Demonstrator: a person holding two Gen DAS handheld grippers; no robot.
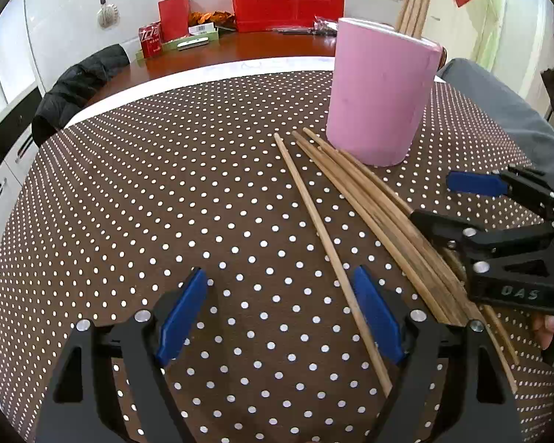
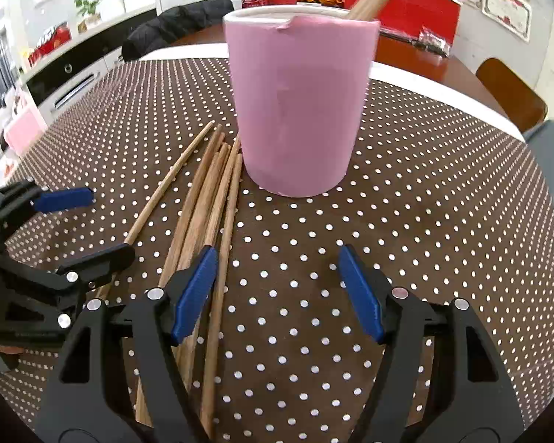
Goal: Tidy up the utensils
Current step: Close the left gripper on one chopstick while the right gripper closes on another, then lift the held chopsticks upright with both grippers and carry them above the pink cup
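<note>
Several wooden chopsticks (image 1: 365, 203) lie in a loose bundle on the brown dotted tablecloth, one chopstick (image 1: 321, 229) a little apart to the left; they also show in the right wrist view (image 2: 207, 199). A pink cup (image 1: 380, 88) stands upright just beyond their tips, with some chopsticks (image 1: 417, 0) standing in it; it also shows in the right wrist view (image 2: 299, 103). My left gripper (image 1: 280, 317) is open, low over the cloth, the single chopstick beside its right finger. My right gripper (image 2: 277, 291) is open, its left finger over the bundle.
The dotted tablecloth (image 1: 166, 184) ends at a white band and a red-brown tabletop behind. A red holder (image 1: 288, 3), red boxes and a dark jacket (image 1: 77, 88) on a chair sit at the back. A grey chair (image 1: 498, 110) stands at the right.
</note>
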